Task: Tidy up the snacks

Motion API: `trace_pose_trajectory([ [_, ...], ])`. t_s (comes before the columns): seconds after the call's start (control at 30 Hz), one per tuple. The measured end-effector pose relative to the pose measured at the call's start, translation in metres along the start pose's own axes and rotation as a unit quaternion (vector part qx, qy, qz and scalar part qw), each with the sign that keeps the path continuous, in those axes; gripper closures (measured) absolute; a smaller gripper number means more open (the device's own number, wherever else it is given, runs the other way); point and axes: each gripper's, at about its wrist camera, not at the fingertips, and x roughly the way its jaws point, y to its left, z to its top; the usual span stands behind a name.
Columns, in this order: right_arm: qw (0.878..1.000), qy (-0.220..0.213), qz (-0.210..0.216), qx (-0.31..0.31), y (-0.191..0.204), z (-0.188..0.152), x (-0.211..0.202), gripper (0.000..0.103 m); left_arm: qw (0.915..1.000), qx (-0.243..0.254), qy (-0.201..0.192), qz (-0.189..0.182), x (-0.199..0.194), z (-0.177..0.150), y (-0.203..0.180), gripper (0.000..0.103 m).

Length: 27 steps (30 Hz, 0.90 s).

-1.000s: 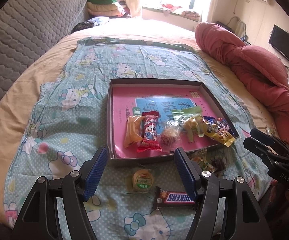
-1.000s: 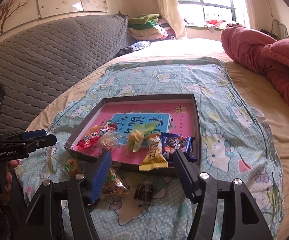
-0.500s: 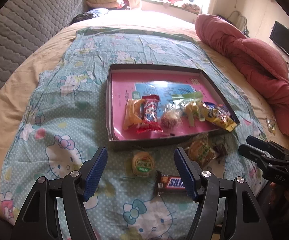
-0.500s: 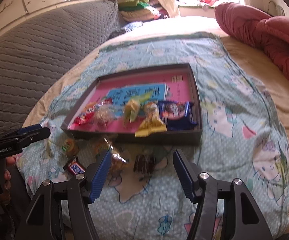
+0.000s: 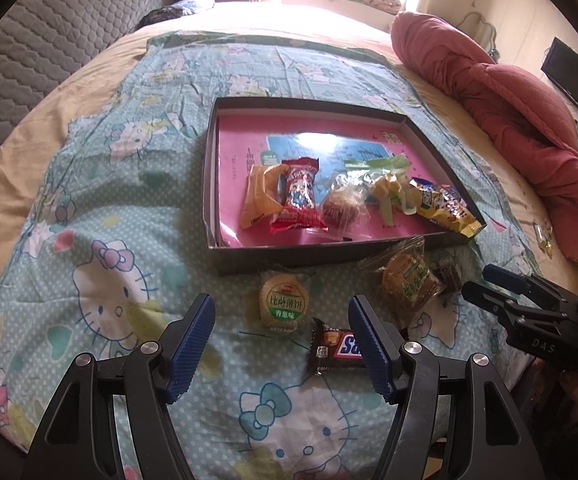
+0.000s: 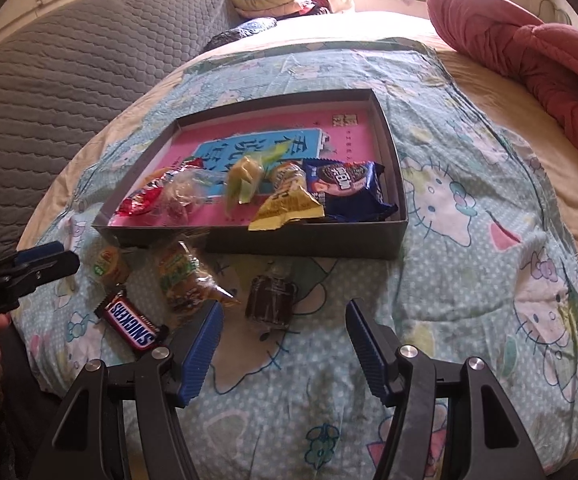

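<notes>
Right wrist view gives us the clearest lettering: a chocolate bar [image 6: 132,326] marked "SNICKERS" lies on the cartoon-cat sheet [image 6: 469,264] beside a round biscuit [image 6: 109,266], a clear-wrapped cake [image 6: 181,280] and a dark brownie [image 6: 271,300]; we see the shallow box [image 6: 305,240] holding a blue cookie pack [image 6: 349,190], a yellow packet [image 6: 287,204] and a red packet [image 6: 145,196]; our right gripper [image 6: 281,340] and left gripper [image 5: 281,338] both hang agape, empty, above the loose snacks.

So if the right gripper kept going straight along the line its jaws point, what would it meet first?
Probably the dark brown wrapped chocolate lying on the bedsheet, though it sits toward the left jaw rather than centred. The right gripper is open and empty. Depth is unclear, so it could reach bare sheet just beside the chocolate.
</notes>
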Motion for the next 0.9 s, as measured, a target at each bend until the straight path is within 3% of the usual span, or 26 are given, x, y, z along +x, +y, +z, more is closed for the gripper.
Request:
trace_pose_trajectory([
  [0.33, 1.0, 0.017, 0.003, -0.007, 0.002, 0.002, 0.023, 0.057, 0.9999, 0.001, 0.016, -0.007, 0.012, -0.004, 0.001, 0.032],
  [0.9, 0.994, 0.013, -0.039, -0.097, 0.025, 0.008, 0.047, 0.07, 0.9994, -0.009, 0.033, -0.006, 0.036, -0.003, 0.007, 0.032],
])
